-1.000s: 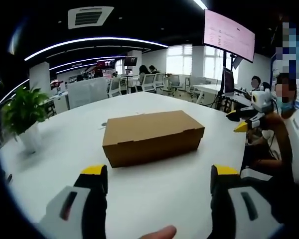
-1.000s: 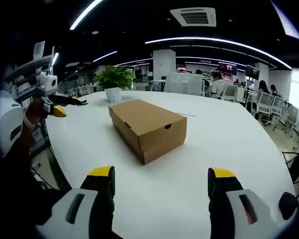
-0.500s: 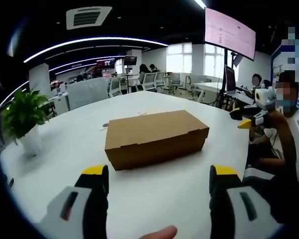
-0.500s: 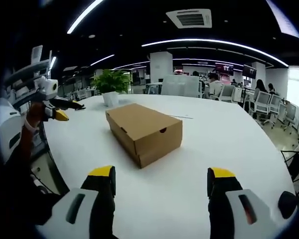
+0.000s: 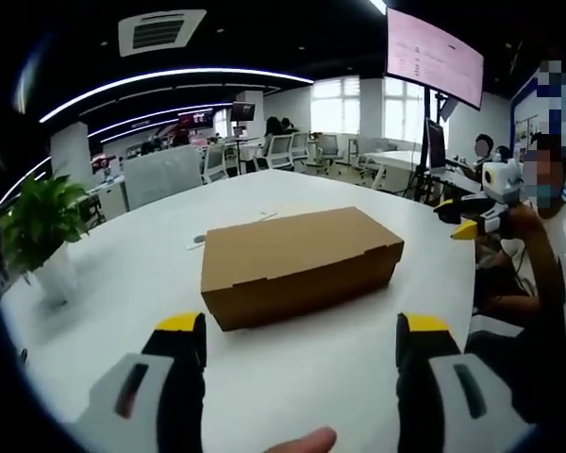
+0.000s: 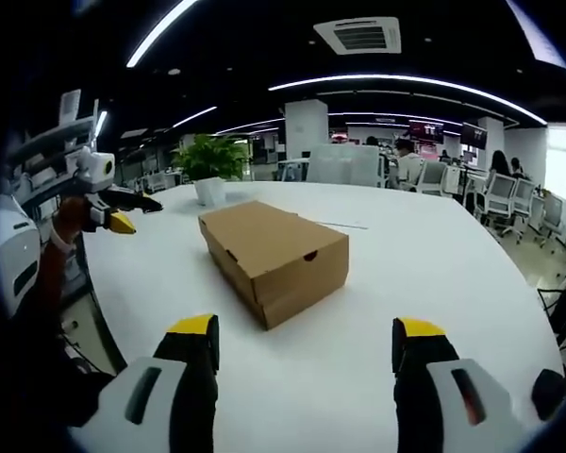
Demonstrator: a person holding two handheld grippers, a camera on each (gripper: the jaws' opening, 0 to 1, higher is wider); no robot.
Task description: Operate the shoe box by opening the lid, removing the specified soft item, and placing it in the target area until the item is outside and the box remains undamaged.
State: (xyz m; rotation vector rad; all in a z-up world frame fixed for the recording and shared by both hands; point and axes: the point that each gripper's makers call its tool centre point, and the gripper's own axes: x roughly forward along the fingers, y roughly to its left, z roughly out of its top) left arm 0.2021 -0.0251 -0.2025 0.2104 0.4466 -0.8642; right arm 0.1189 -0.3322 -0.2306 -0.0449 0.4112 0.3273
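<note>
With the cardboard shoe box point(image 5: 300, 265) lying closed mid-table point(image 6: 434, 283), both the left gripper point(image 5: 300, 354) and right gripper point(image 6: 302, 349) hover short, jaws wide (empty); lifting the lid comes next.

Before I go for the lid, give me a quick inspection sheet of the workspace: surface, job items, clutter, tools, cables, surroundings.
Surface: white table, round-edged, bare around the box.
Job's things: cardboard box lies flat, lid closed; soft item not seen.
Clutter: potted plant near the far edge; a small thin white item beyond the box.
Tools: left tool open, short of the box; right tool open, short of the box; neither touches it.
Cables: nothing seen on the table.
Surroundings: open office with chairs, seated people, wall screen, ceiling vent.
</note>
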